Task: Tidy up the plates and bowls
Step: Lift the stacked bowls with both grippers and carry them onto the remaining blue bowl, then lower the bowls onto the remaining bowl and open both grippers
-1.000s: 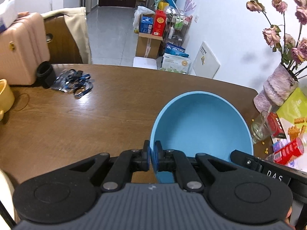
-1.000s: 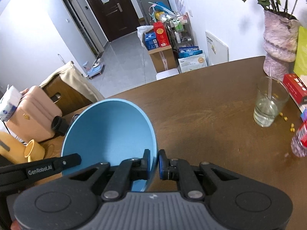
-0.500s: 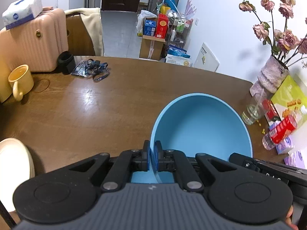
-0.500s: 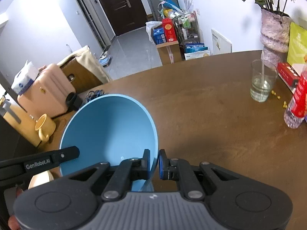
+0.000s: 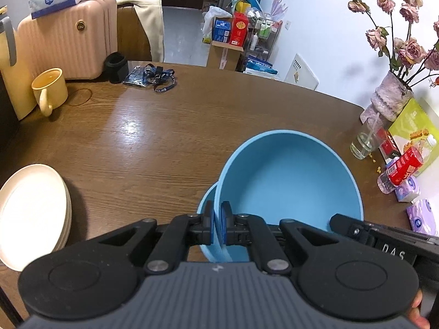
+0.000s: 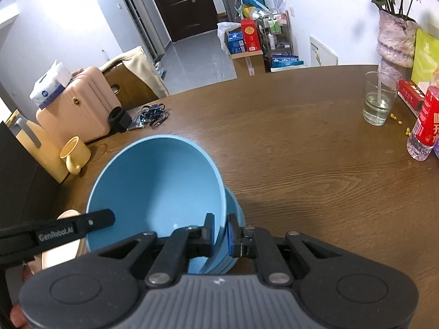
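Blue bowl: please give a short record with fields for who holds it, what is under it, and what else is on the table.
bowl: blue bowl, tilted
left gripper: shut on its rim
right gripper: shut on the opposite rim
under it: second blue bowl, partly hidden
plates: cream stack, table's left edge
other: yellow mug, glass

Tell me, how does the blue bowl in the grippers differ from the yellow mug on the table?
The blue bowl is wide, handleless and tilted, its rim pinched by both grippers; the yellow mug is narrower, has a handle and stands upright, untouched, near the pink suitcase. Both are open-topped vessels in one plain colour.
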A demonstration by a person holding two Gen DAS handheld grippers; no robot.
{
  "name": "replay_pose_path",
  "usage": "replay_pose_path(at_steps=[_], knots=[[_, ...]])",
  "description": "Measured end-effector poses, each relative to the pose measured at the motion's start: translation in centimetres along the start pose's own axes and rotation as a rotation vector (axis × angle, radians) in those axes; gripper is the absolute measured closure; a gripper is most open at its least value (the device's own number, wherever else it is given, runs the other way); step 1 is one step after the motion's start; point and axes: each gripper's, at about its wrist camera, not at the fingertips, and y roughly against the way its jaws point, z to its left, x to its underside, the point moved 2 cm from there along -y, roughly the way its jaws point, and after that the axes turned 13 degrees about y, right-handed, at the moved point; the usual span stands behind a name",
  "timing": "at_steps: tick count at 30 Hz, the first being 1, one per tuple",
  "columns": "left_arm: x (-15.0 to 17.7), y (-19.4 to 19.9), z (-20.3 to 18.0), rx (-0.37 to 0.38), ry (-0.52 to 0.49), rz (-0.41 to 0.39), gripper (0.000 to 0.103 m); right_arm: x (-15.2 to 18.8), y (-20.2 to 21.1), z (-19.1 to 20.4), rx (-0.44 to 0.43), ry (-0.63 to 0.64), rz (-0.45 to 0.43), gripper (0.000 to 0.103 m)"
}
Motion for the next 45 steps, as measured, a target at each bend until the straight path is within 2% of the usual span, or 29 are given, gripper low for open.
replay_pose_path(at_steps=[9, 23, 35, 45], knots=[[0.0, -0.3, 1.2, 0.008, 0.005, 0.027, 0.097, 0.1, -0.4, 1.0, 0.01, -0.009, 0.018, 0.094], [-0.1, -3.8, 1.7, 0.022, 0.026, 0.107, 0.097, -0.3, -3.5, 0.5, 0.058, -0.022, 0.072, 0.095], [-0.4, -6.0, 2.0, 0.002, 0.037, 0.151, 0.096, -0.8, -6.0, 0.0, 0.061, -0.009, 0.126, 0.096], [-0.2, -7.1, 2.2, -0.012, 0.042, 0.181, 0.096, -0.9, -6.5, -0.2, 0.073, 0.0, 0.139, 0.096]])
